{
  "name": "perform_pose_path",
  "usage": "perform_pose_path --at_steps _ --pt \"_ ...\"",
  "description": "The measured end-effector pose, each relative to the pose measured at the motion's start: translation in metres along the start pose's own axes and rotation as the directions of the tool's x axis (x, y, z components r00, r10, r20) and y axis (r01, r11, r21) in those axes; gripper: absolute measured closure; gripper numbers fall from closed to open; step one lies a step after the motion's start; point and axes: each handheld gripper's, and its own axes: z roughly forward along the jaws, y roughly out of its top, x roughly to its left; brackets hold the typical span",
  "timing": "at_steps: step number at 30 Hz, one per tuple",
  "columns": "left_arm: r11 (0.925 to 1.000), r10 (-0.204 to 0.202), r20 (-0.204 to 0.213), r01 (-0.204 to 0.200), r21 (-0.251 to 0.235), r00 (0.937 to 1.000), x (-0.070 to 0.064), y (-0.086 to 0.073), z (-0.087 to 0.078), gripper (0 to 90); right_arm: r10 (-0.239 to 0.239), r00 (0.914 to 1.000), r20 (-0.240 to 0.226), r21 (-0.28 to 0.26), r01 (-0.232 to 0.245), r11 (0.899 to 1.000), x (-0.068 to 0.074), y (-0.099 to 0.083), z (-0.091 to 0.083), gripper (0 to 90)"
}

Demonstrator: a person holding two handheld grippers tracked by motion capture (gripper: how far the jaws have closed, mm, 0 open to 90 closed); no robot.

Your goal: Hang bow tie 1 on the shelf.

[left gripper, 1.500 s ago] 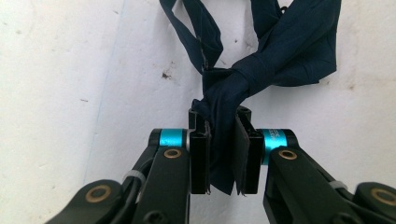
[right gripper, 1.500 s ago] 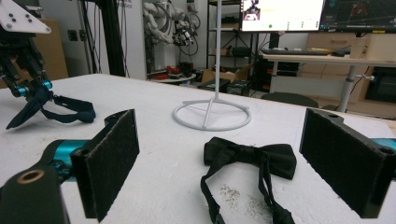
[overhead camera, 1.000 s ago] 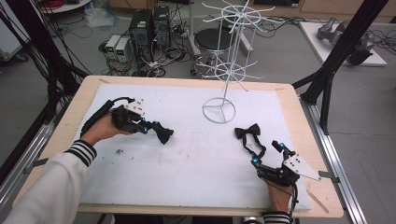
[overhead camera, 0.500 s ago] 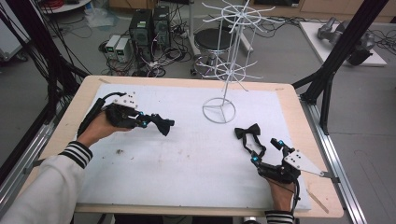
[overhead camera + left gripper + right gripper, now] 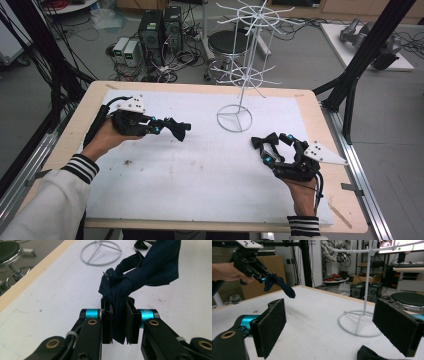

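Bow tie point(image 5: 140, 277) is pinched by one fabric edge in the left hand-held gripper point(image 5: 120, 325); it may slip. Right hand-held gripper point(image 5: 337, 327) gapes empty above second bow tie point(image 5: 372, 353).

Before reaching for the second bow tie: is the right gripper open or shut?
Open: right gripper pads stand far apart with bare table between.

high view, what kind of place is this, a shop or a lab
Most likely a lab or workshop: desktop computers with tangled cables sit on the floor behind the table, black frame struts flank it, and a white wire display rack stands on it.
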Motion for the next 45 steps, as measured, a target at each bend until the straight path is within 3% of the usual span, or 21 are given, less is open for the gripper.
perform_pose_path --at_steps 13,22,37,40,45 --pt "0.9962 -0.023 0.019 0.025 -0.084 0.9996 -0.013 0.007 0.006 78.6 0.003 0.9952 -0.098 0.024 0.000 1.000 -0.002 0.019 0.016 11.1" --pt "0.9922 -0.035 0.018 0.037 -0.119 0.9992 -0.019 0.012 0.011 78.5 0.000 0.9751 -0.222 0.066 0.015 0.998 -0.001 0.031 0.034 11.2" --pt "0.9859 -0.051 0.003 0.050 -0.160 0.9987 -0.032 0.020 0.024 78.5 -0.023 0.9563 -0.291 0.086 0.050 0.995 0.015 0.052 0.061 11.2" --pt "0.9827 -0.051 0.003 0.051 -0.178 0.9987 -0.034 0.021 0.025 78.6 -0.012 0.9490 -0.315 0.075 0.038 0.996 0.018 0.057 0.067 11.2" --pt "0.9806 -0.049 -0.007 0.047 -0.190 0.9988 -0.038 0.024 0.027 78.6 -0.020 0.9400 -0.341 0.106 0.060 0.993 0.026 0.062 0.077 11.2"
